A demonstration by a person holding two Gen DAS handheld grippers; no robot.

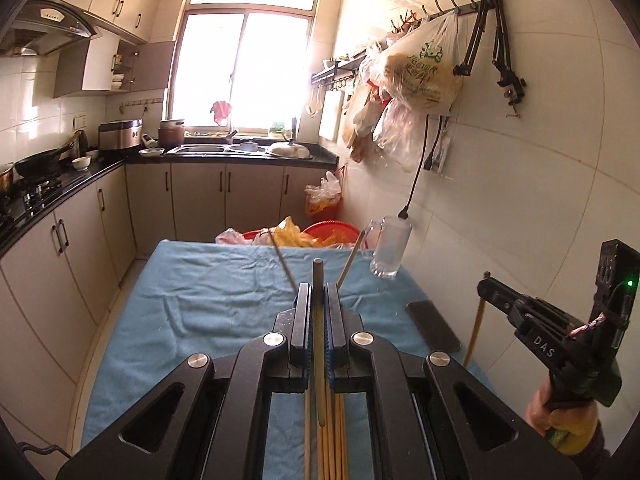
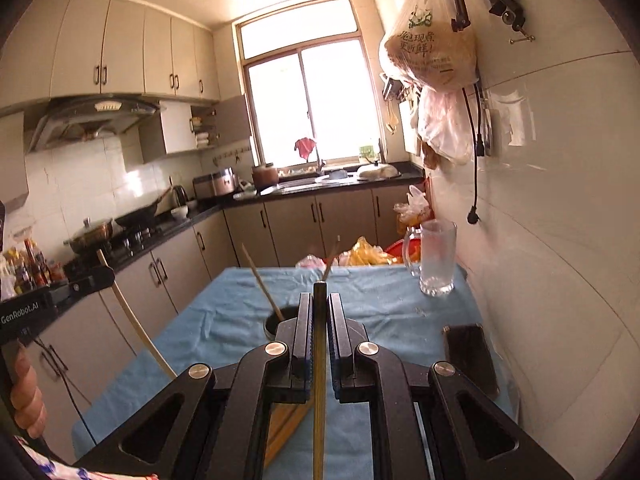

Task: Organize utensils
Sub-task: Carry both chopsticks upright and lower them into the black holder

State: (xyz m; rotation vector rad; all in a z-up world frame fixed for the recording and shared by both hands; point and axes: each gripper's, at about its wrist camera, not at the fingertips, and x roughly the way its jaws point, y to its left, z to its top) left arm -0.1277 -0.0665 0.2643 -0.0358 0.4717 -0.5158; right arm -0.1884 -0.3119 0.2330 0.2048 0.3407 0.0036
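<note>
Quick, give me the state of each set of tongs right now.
Left tongs: closed on a chopstick.
Right tongs: closed on a dark chopstick.

Left tool (image 1: 319,292) sits bottom centre, jaws clamped tight; right tool (image 2: 320,304) likewise (each gripped by a hand (image 1: 560,412) at frame edge).

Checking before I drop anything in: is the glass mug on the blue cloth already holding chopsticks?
No, the glass mug stands empty near the wall; the loose chopsticks stick out of a dark holder instead.
</note>
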